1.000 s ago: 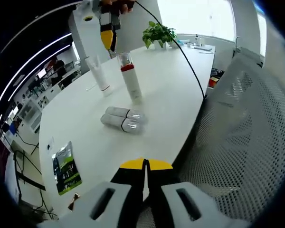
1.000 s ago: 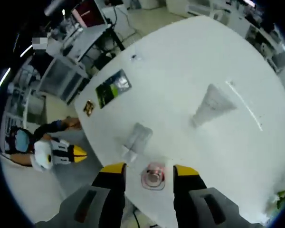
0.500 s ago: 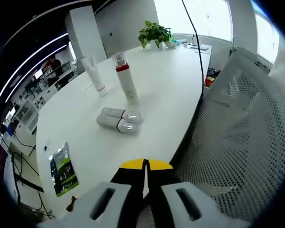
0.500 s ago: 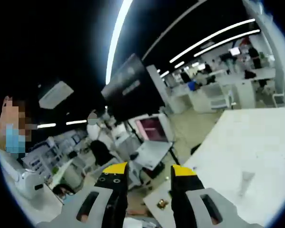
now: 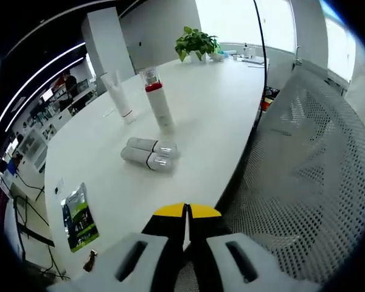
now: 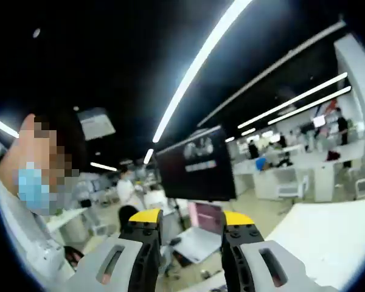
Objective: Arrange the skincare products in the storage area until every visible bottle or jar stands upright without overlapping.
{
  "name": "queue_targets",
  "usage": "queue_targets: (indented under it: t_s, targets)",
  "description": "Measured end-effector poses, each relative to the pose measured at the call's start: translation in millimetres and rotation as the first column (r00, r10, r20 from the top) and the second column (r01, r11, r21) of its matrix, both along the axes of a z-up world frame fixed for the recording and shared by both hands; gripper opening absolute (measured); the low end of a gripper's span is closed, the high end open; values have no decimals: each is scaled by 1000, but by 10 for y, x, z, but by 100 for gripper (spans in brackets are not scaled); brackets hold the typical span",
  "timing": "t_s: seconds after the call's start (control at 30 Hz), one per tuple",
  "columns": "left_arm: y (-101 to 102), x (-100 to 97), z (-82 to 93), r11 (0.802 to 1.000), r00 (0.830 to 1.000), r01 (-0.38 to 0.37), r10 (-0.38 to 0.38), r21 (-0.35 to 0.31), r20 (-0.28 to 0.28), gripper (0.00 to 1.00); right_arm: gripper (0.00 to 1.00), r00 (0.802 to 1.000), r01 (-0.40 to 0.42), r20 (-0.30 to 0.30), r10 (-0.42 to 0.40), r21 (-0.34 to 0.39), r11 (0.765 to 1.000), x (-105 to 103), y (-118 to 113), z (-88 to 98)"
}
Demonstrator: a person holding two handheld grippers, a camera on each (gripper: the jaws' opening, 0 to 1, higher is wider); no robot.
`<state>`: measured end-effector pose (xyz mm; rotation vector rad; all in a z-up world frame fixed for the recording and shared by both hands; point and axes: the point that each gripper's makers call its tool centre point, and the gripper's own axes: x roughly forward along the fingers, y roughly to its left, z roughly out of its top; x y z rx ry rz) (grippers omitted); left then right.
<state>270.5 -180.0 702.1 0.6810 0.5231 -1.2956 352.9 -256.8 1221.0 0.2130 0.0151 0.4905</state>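
The two bottles (image 5: 149, 155) lay on their sides near the table's (image 5: 213, 115) near edge, touching along their length, clear caps toward the chair side; those were what I judged I had left to stand up. To do that well I reckoned I should take the nearer one first, close on its white body rather than the slick cap, lift it free of its twin before tipping it upright, and set it down apart from the others so nothing overlapped. My left gripper (image 5: 186, 211) hung over the table edge with its yellow tips pressed together, holding nothing and touching nothing; it would need opening before any approach. Left of it a green packet (image 5: 81, 216) lay flat on the table. Beyond the pair, the red-banded bottle (image 5: 157, 100) stood upright; farther left, the white tube (image 5: 120, 94) stood too, well apart from it; a plant (image 5: 198, 44) sat at the far end. My right gripper (image 6: 188, 220) pointed up at the ceiling lights, its jaws apart and empty; I judged it had to swing down to the table to help.
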Motion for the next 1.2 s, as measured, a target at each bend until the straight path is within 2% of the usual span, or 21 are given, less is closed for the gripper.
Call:
queue_targets:
  t_s: [0.07, 0.1, 0.17, 0.27, 0.33, 0.57, 0.63, 0.73, 0.83, 0.9, 1.03, 1.13, 1.17, 1.2]
  targets:
    - [-5, -7, -1, 1000, 1000, 1, -1, -3, -6, 0, 45, 996, 87, -33, -87, -24, 996, 50, -167, -267]
    - [-4, -7, -2, 1000, 1000, 0, 0, -2, -8, 0, 49, 988, 127, -91, -127, -15, 992, 59, -260, -492]
    - [-6, -7, -14, 1000, 1000, 0, 0, 2, -10, 0, 51, 980, 141, -138, -142, -17, 990, 47, -313, -784]
    - [1, -18, -39, 1000, 1000, 1, -1, 11, -22, 0, 49, 968, 153, -201, -149, 6, 988, 30, -369, -1094]
    - [12, -34, -85, 1000, 999, 2, -1, 30, -41, 0, 48, 966, 161, -208, -151, 31, 987, 27, -390, -1184]
    - [64, -50, -160, 998, 998, -3, 8, 69, -70, 0, 49, 964, 169, -220, -150, 70, 983, 22, -474, -1352]
    - [73, -59, -181, 997, 997, -3, 9, 80, -79, 0, 49, 964, 173, -222, -146, 107, 979, 0, -499, -1383]
    - [86, -71, -205, 996, 996, -2, 11, 93, -88, 0, 50, 964, 170, -225, -139, 124, 978, -40, -533, -1455]
    - [112, -82, -242, 994, 995, -5, 16, 114, -102, 0, 50, 959, 183, -244, -144, 141, 973, -91, -604, -1619]
    - [120, -84, -257, 993, 994, -6, 19, 121, -107, 0, 51, 955, 173, -274, -117, 187, 967, -133, -602, -1785]
    - [159, -89, -323, 988, 992, -12, 31, 155, -125, 1, 52, 943, 144, -325, -74, 195, 970, -236, -577, -2239]
    - [160, -46, -301, 989, 993, -30, 46, 145, -107, 1, 52, 934, 124, -355, -44, 206, 971, -285, -541, -2569]
    - [159, -33, -286, 990, 994, -36, 50, 139, -101, 1, 52, 929, 116, -369, -33, 205, 972, -299, -519, -2665]
    - [161, -30, -278, 989, 994, -40, 54, 139, -98, 1, 52, 915, 97, -402, -6, 207, 974, -331, -463, -2810]
